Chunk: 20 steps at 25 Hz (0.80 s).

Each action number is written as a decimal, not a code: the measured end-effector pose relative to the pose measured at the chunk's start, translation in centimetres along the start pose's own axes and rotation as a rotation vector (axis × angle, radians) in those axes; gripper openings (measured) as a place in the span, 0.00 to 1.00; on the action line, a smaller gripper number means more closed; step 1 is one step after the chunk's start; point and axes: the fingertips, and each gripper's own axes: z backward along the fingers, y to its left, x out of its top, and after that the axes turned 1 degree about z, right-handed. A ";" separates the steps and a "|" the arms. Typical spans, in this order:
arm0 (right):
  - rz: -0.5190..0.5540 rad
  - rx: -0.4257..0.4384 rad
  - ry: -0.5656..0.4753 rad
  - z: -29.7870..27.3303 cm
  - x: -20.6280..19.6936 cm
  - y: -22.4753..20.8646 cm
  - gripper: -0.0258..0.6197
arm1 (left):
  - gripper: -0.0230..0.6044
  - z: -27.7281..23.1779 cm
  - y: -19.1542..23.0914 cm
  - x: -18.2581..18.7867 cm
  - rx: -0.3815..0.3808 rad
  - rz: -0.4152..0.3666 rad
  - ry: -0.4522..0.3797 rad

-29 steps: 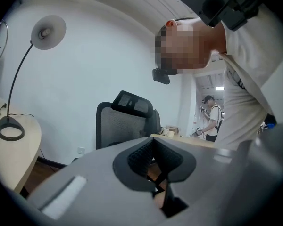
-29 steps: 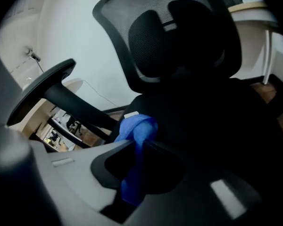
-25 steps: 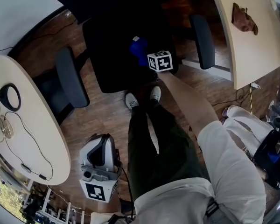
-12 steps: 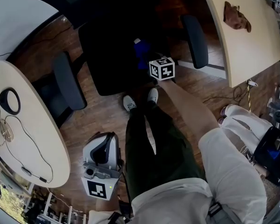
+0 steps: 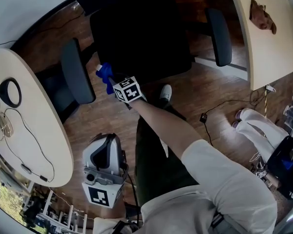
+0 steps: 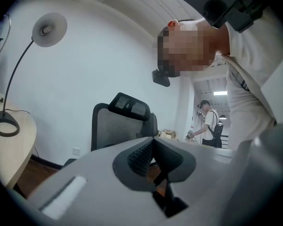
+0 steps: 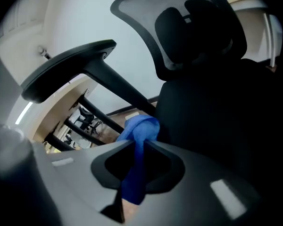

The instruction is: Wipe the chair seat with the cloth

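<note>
At the lower left of the head view, the left claw (image 5: pixel 106 155) hangs over the wooden floor (image 5: pixel 195 89). In its own view its jaws are pressed together with nothing between them. Higher up, left of centre, the right claw (image 5: pixel 115 83) pinches the blue cloth (image 5: pixel 106 74), and a fold bunches past its jaw tips. The cloth sits at the front left corner of the black chair seat (image 5: pixel 141 38), between the seat and the armrest (image 5: pixel 77 77). A pale worktop (image 5: pixel 24 140) fills the left edge.
</note>
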 end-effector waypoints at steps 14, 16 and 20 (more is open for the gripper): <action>-0.017 -0.456 -0.007 27.6 -4.8 -31.9 0.12 | 0.24 -2.4 -4.1 1.9 -0.062 0.031 -0.009; 0.004 -0.448 -0.024 28.9 -3.4 -29.9 0.12 | 0.24 -2.0 -3.9 1.8 -0.050 0.035 0.037; 0.015 -0.367 -0.149 30.4 2.0 -16.4 0.12 | 0.24 -0.9 -1.9 4.2 -0.016 0.013 0.111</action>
